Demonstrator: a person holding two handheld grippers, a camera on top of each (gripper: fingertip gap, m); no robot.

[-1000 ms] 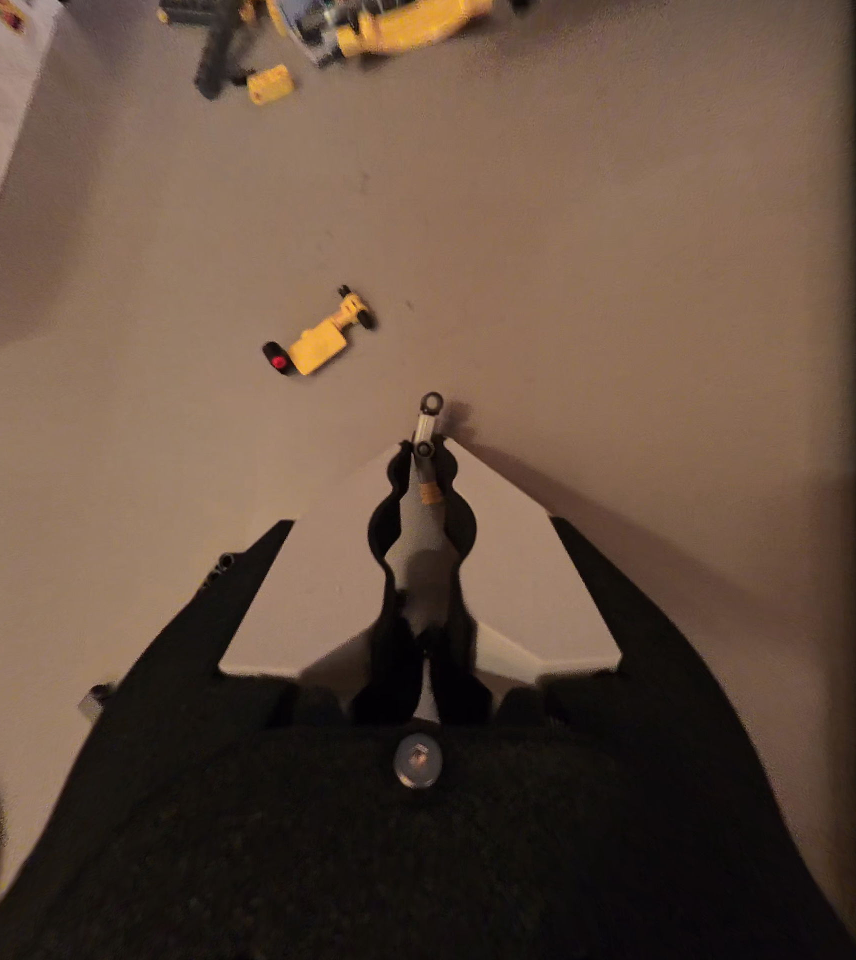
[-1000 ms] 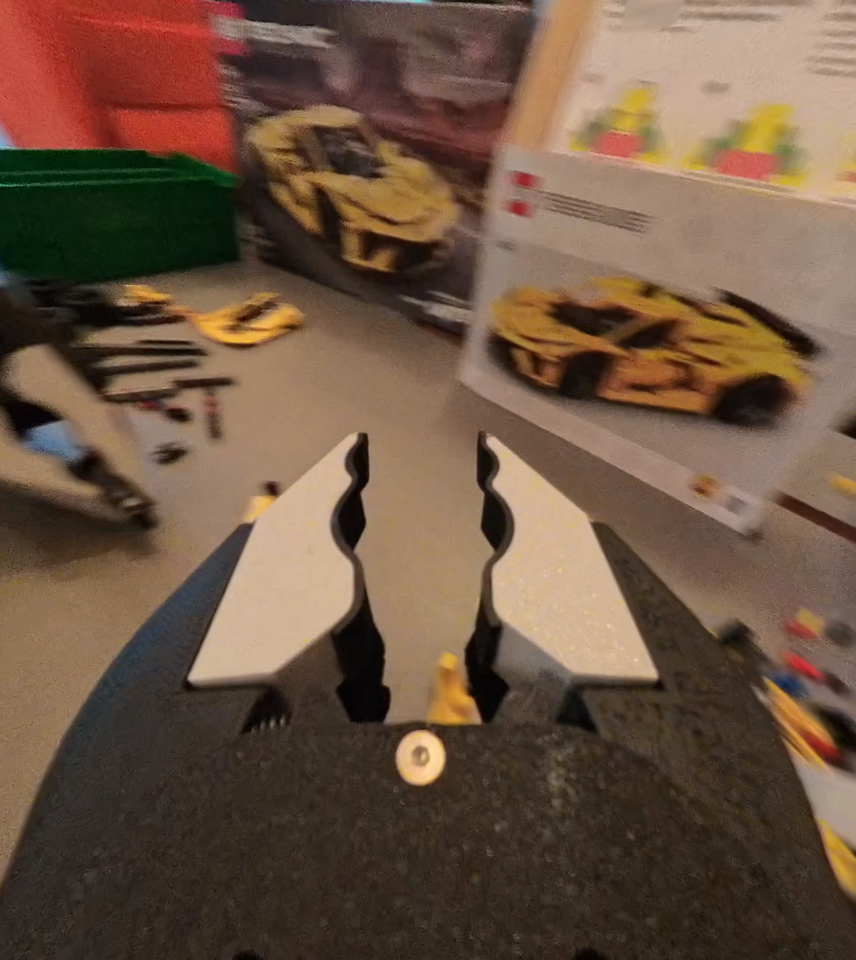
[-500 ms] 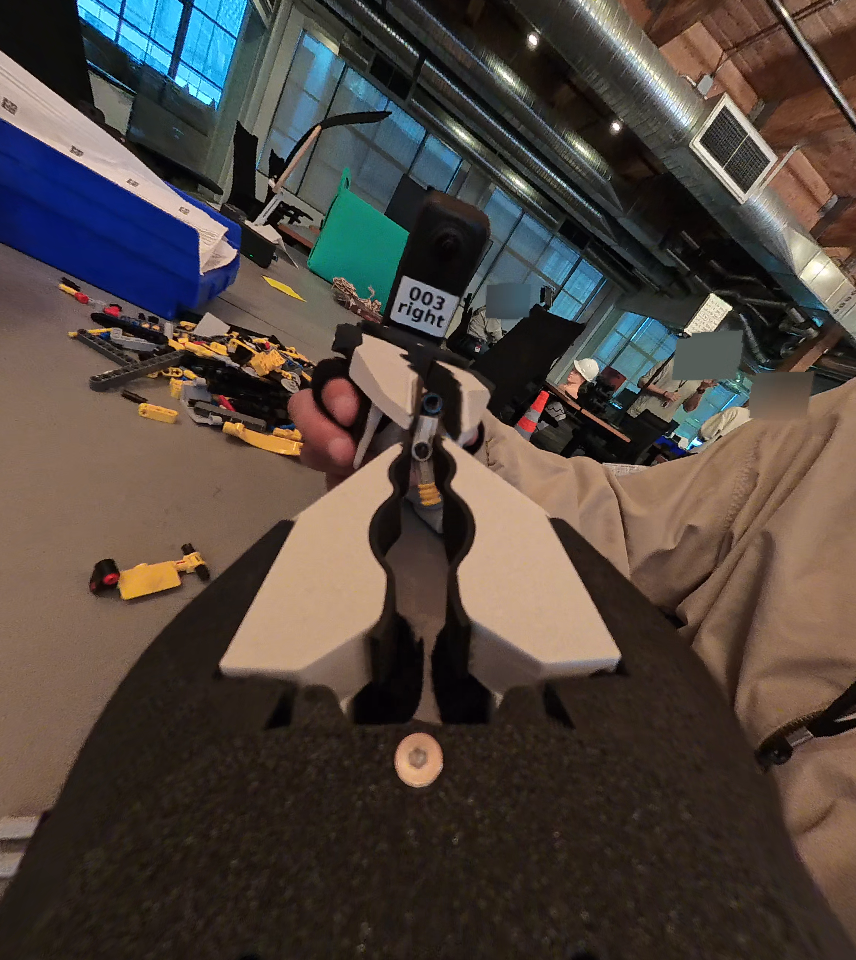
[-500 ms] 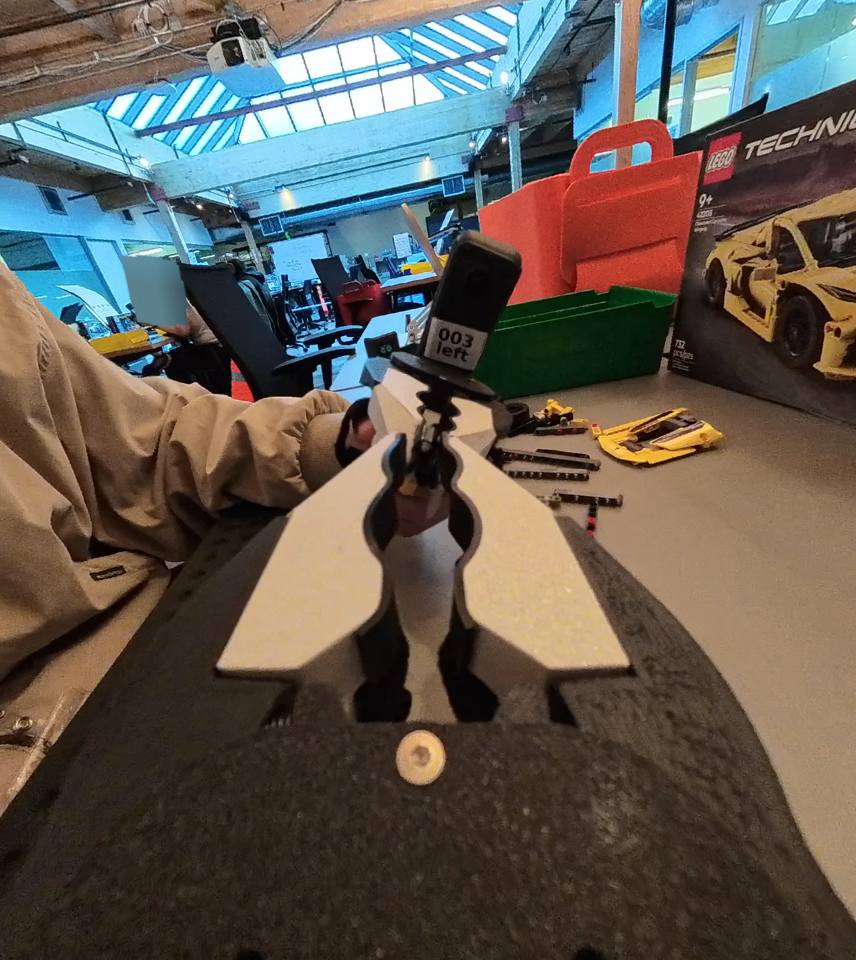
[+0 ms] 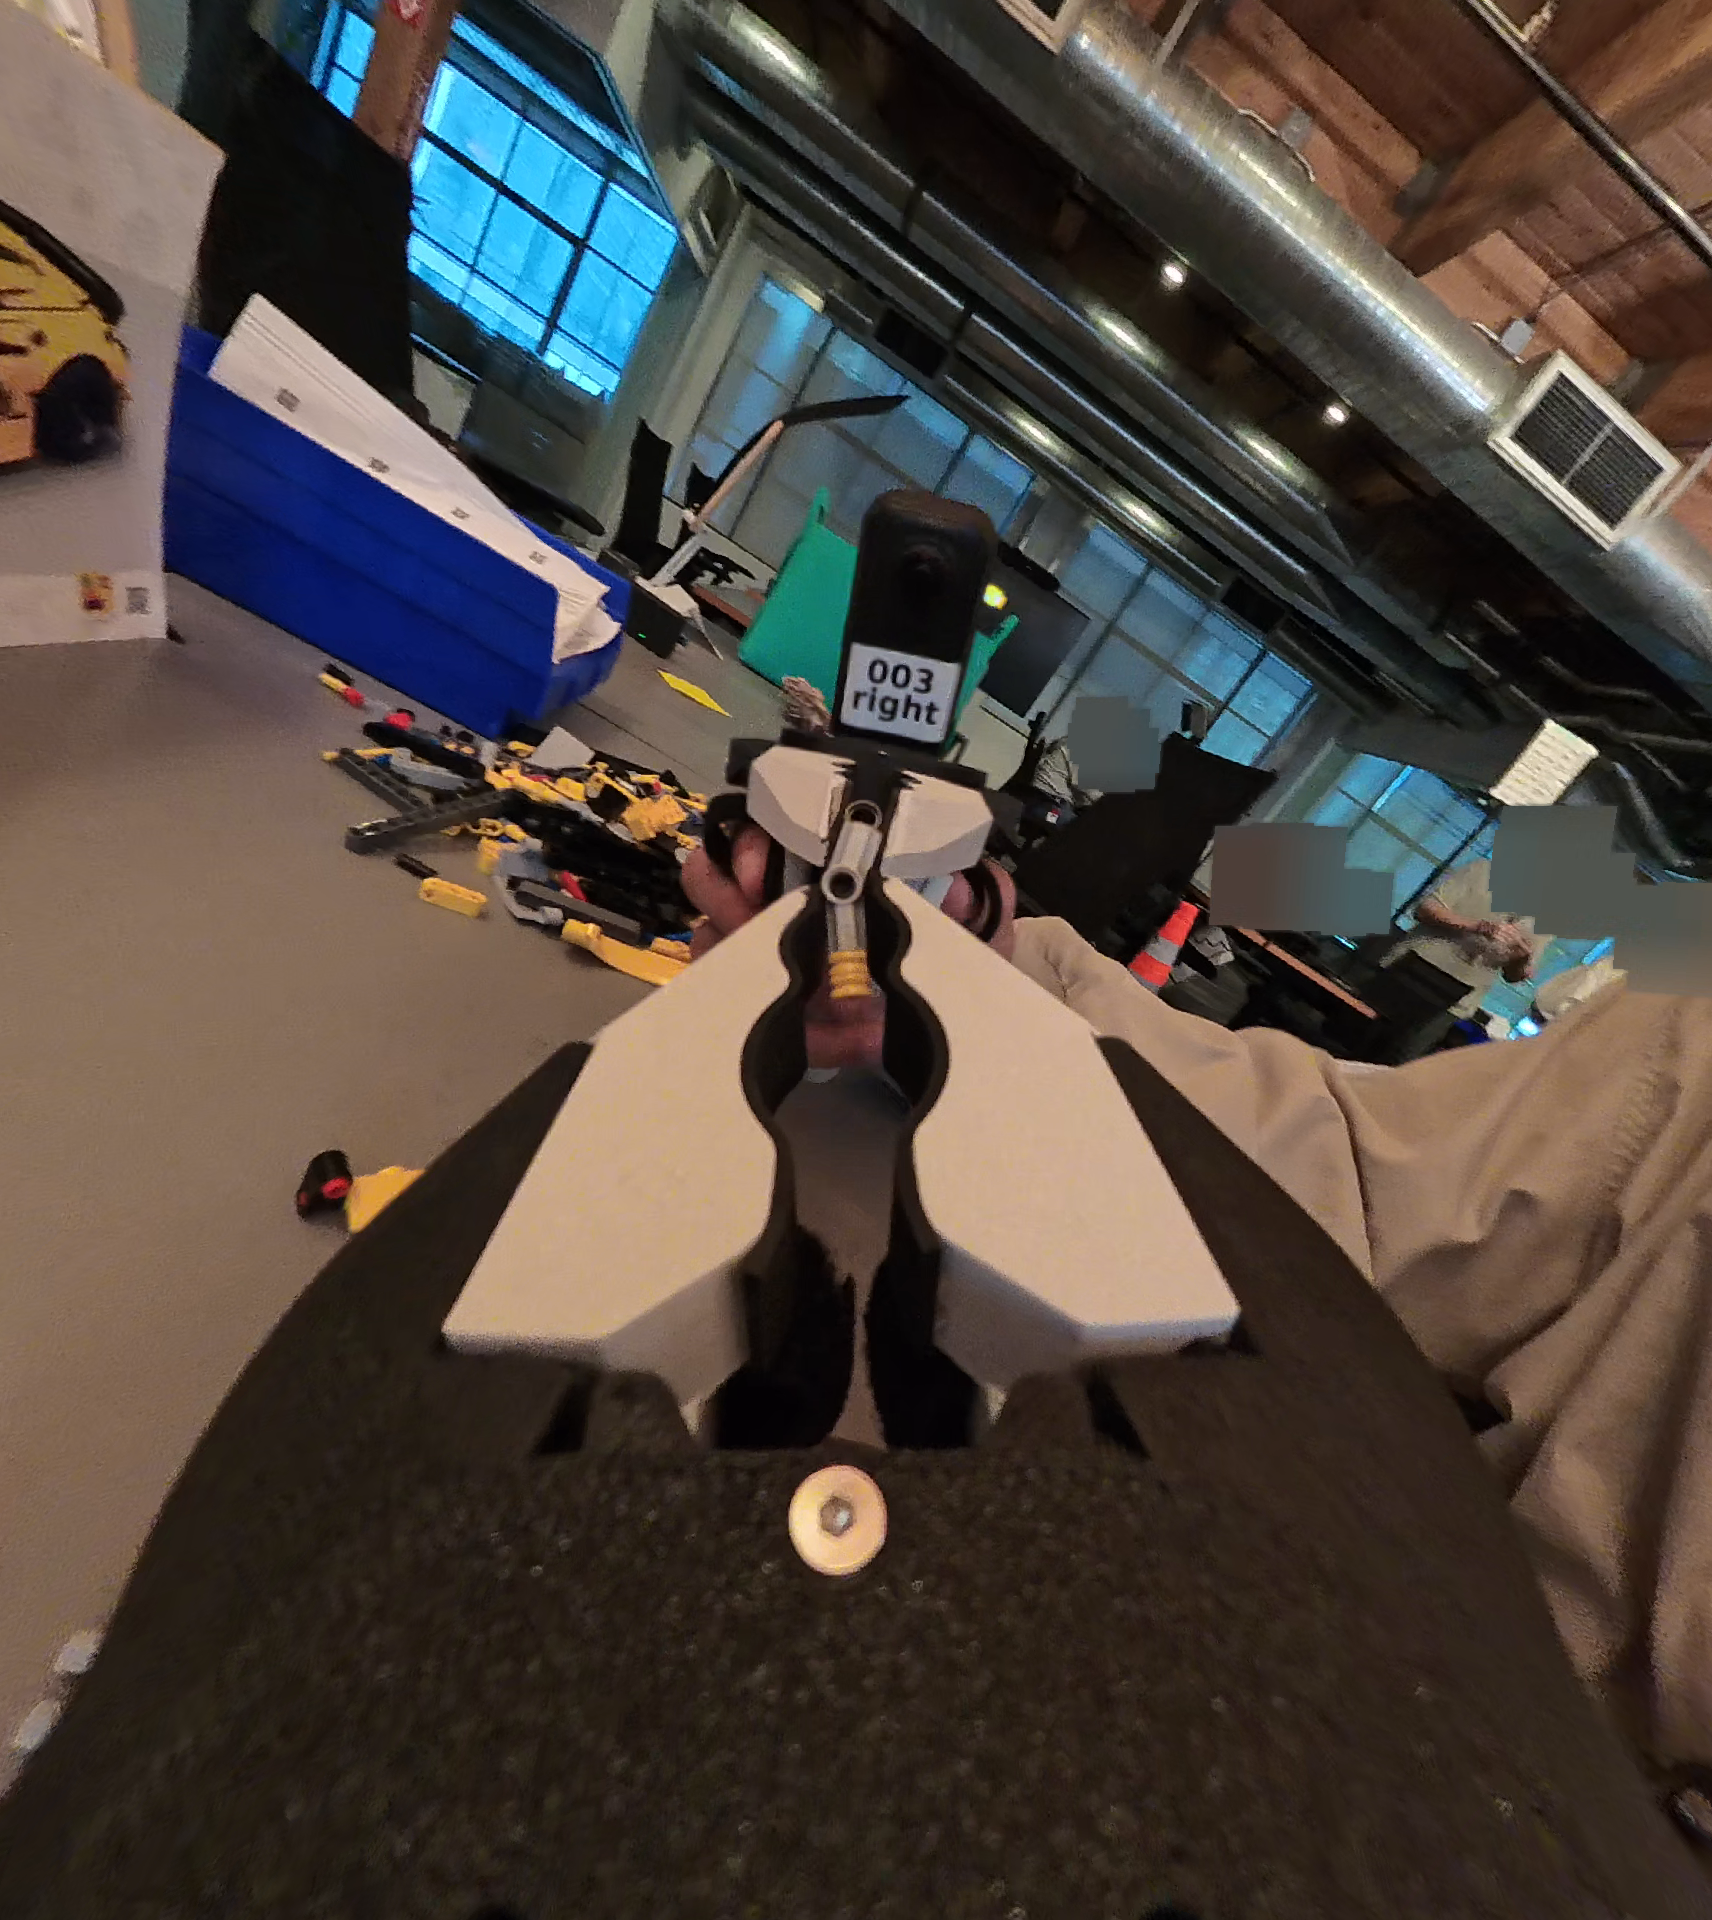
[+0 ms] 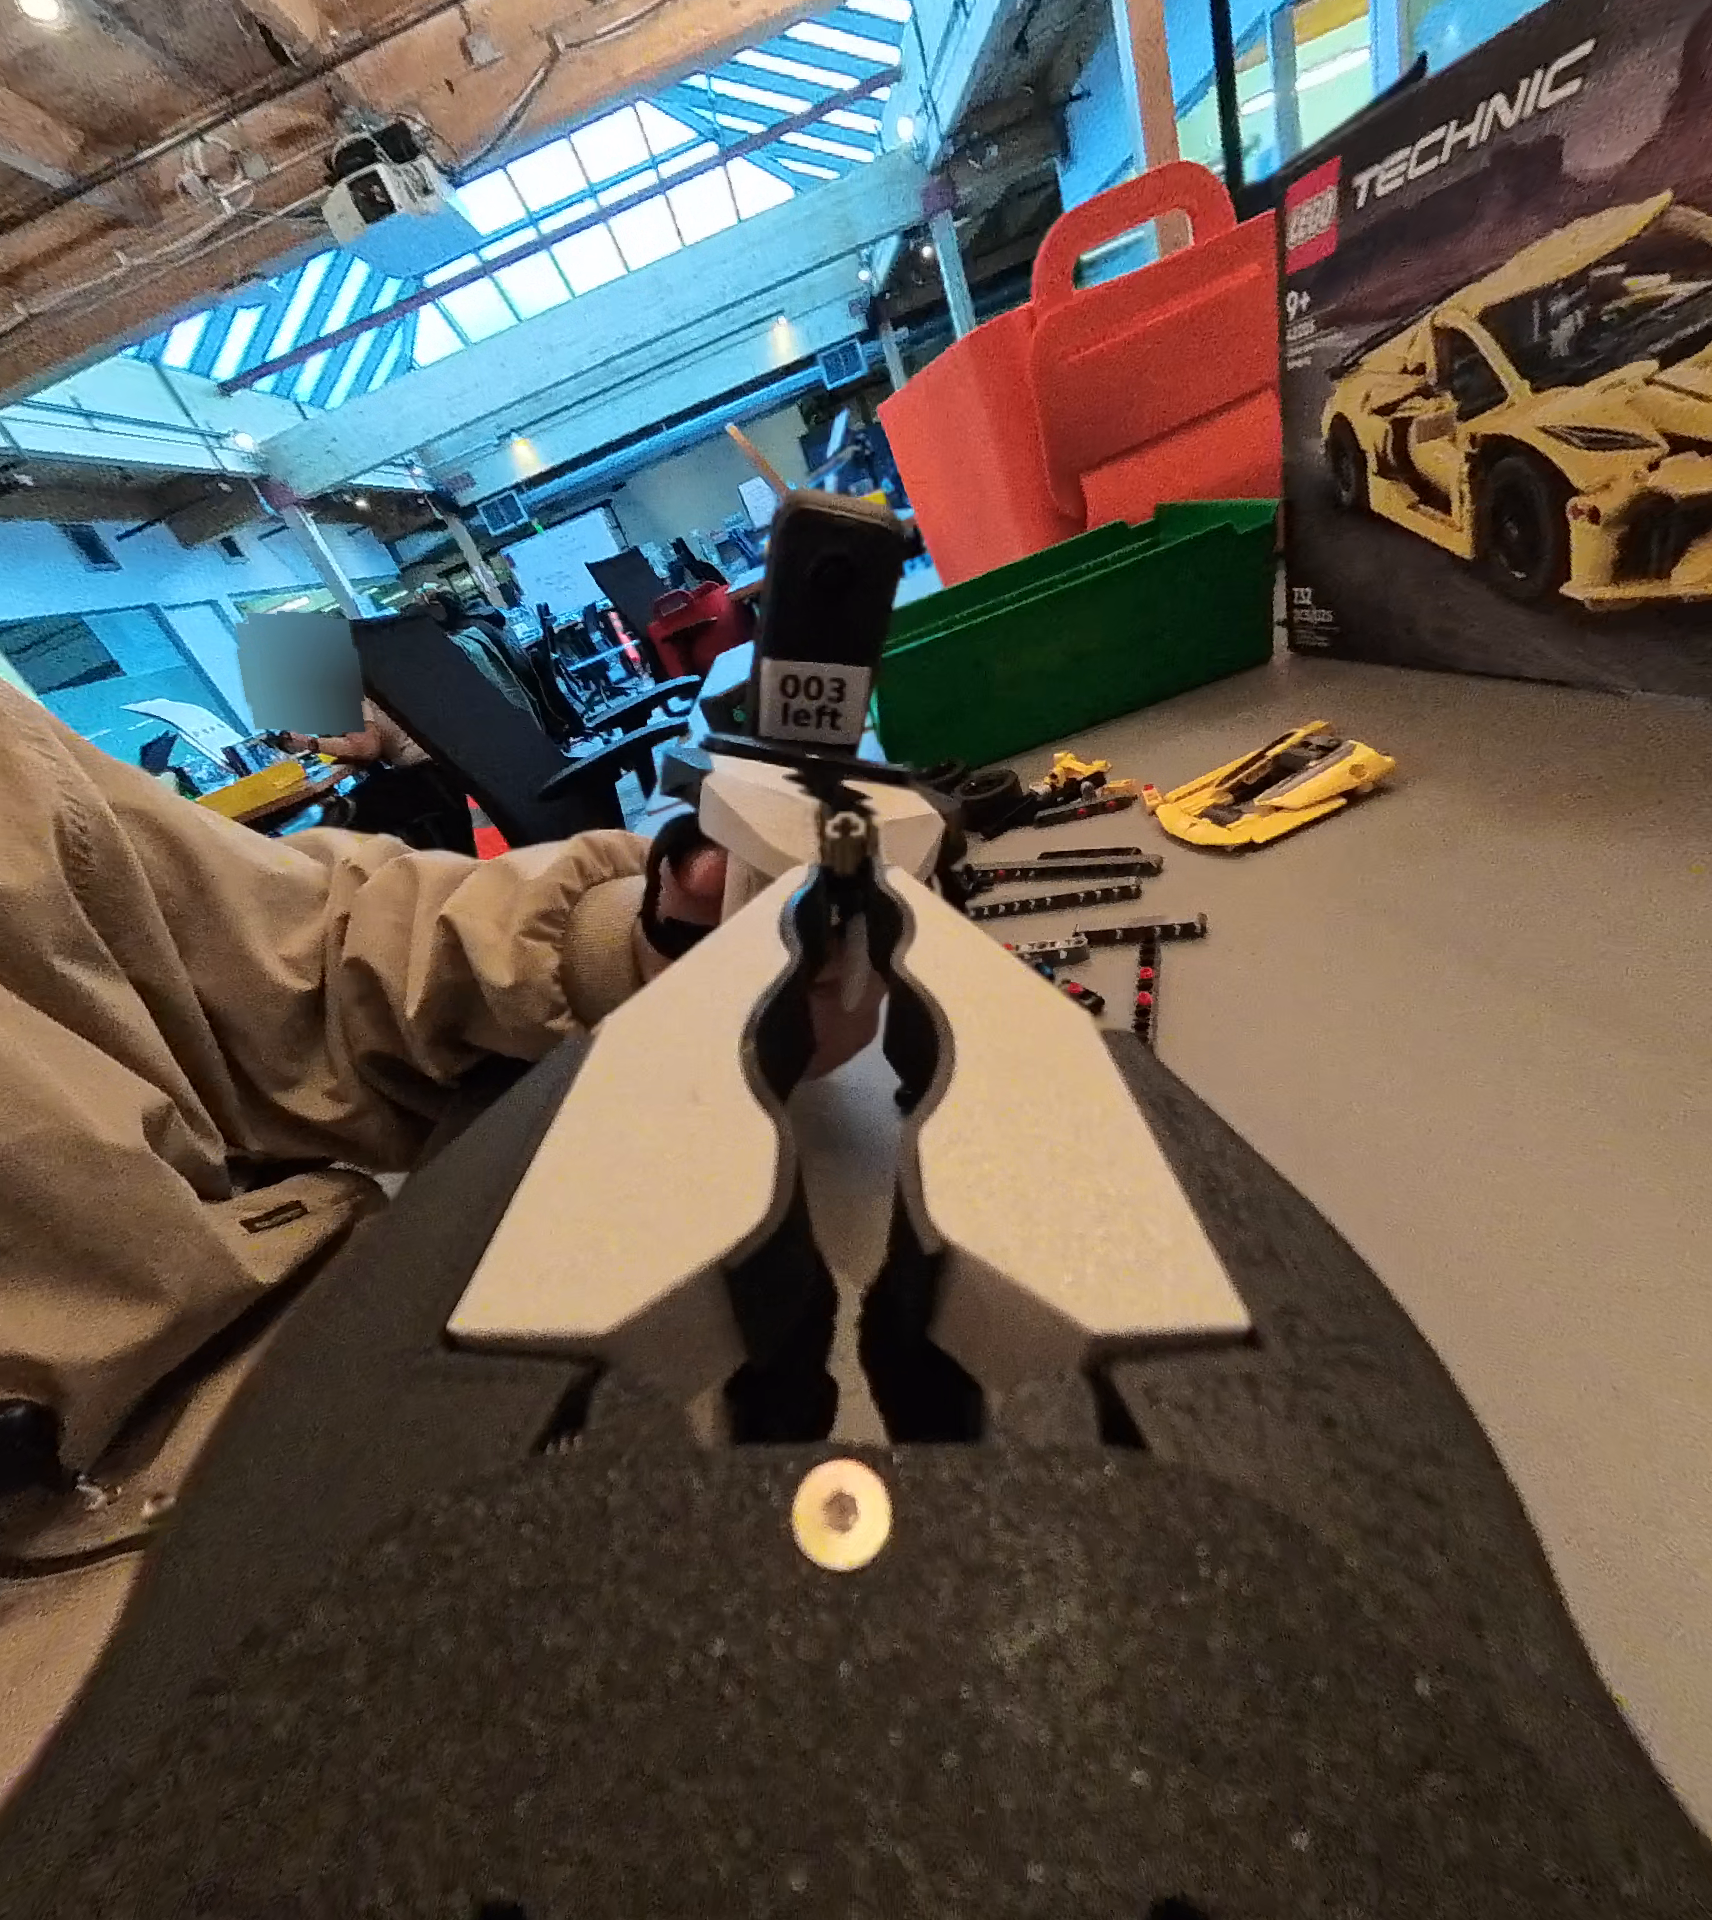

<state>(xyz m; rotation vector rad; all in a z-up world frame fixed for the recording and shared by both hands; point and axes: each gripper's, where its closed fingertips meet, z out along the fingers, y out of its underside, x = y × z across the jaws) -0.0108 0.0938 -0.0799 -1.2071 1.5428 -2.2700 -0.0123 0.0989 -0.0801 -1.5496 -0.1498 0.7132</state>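
Observation:
My left gripper (image 5: 847, 909) is shut on a small shock absorber piece (image 5: 850, 862), a grey tube with a yellow spring, held above the grey table (image 5: 104, 987). The tube's ringed end sticks out past the fingertips. My right gripper (image 6: 844, 899) faces it tip to tip, with its jaws close together. Something dark sits between its tips, and I cannot make out what. The right gripper also shows in the left wrist view (image 5: 867, 821), and the left gripper in the right wrist view (image 6: 821, 821). Hands in beige sleeves (image 6: 208, 935) hold both.
A pile of yellow and black bricks (image 5: 561, 821) lies before a blue bin (image 5: 343, 561). A small yellow part with a black wheel (image 5: 353, 1195) lies near. A green bin (image 6: 1070, 634), an orange bag-shaped box (image 6: 1091, 416), a car set box (image 6: 1558, 395), a yellow panel (image 6: 1278, 779) and black beams (image 6: 1070, 883) also show.
A second ago my left gripper pointed down at the table and my right was open. Both have swung up to face each other, the right has shut, and they have drawn closer.

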